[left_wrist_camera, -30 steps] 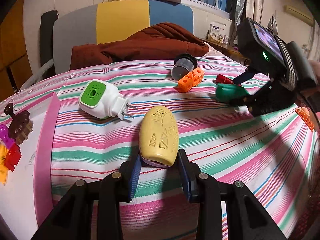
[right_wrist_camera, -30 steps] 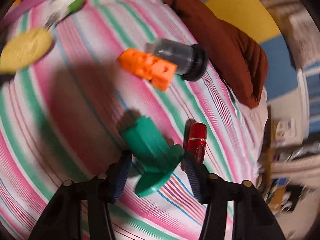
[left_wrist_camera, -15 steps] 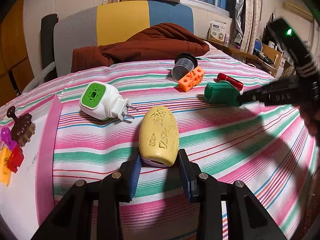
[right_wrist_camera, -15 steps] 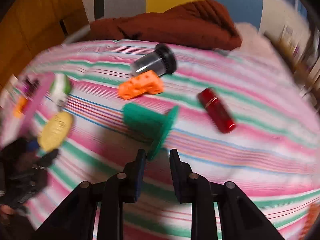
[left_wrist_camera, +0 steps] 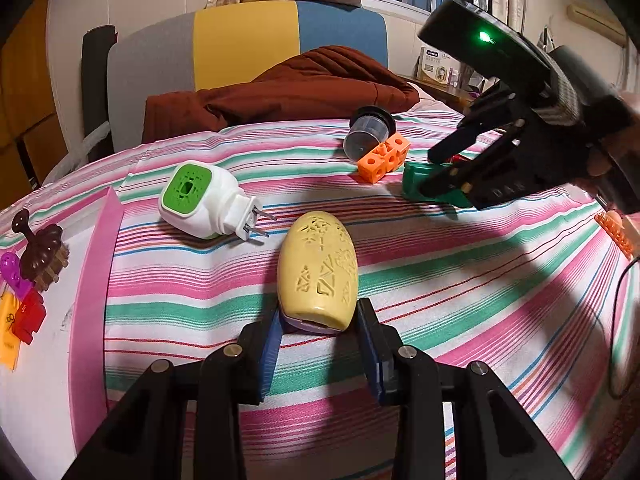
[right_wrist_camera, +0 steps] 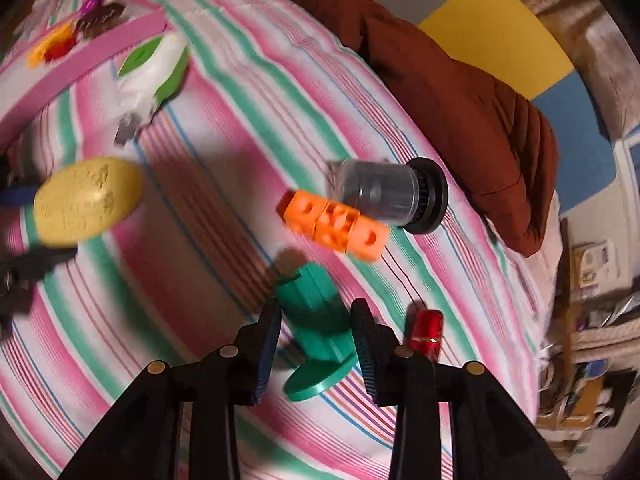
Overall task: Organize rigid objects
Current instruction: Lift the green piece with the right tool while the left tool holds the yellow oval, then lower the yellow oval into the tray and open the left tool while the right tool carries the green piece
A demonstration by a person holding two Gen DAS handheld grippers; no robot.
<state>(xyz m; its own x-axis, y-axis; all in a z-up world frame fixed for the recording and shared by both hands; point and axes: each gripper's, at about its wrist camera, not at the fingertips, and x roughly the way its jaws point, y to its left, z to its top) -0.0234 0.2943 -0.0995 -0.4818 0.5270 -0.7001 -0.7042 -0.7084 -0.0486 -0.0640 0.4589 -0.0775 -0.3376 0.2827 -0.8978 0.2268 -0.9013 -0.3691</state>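
A yellow oval case (left_wrist_camera: 320, 272) lies on the striped bedspread with its near end between the blue pads of my left gripper (left_wrist_camera: 318, 330), which is shut on it. It also shows at the left of the right wrist view (right_wrist_camera: 86, 204). My right gripper (right_wrist_camera: 318, 328) is open, with its jaws on either side of a green plastic piece with a round base (right_wrist_camera: 316, 320); whether they touch it I cannot tell. In the left wrist view this gripper (left_wrist_camera: 436, 172) reaches down onto the green piece (left_wrist_camera: 416, 184).
A white and green plug-in device (left_wrist_camera: 204, 200), an orange block (left_wrist_camera: 384, 158), a clear cup with a black lid (left_wrist_camera: 366, 134) and a red tube (right_wrist_camera: 426, 330) lie on the bed. A pink-edged tray (left_wrist_camera: 92, 280) with small toys sits left. A brown blanket (left_wrist_camera: 288, 96) lies behind.
My right gripper was lifted away shut half a second ago; it has come back down, opened and straddled the green piece. My left gripper and the yellow case have not moved.
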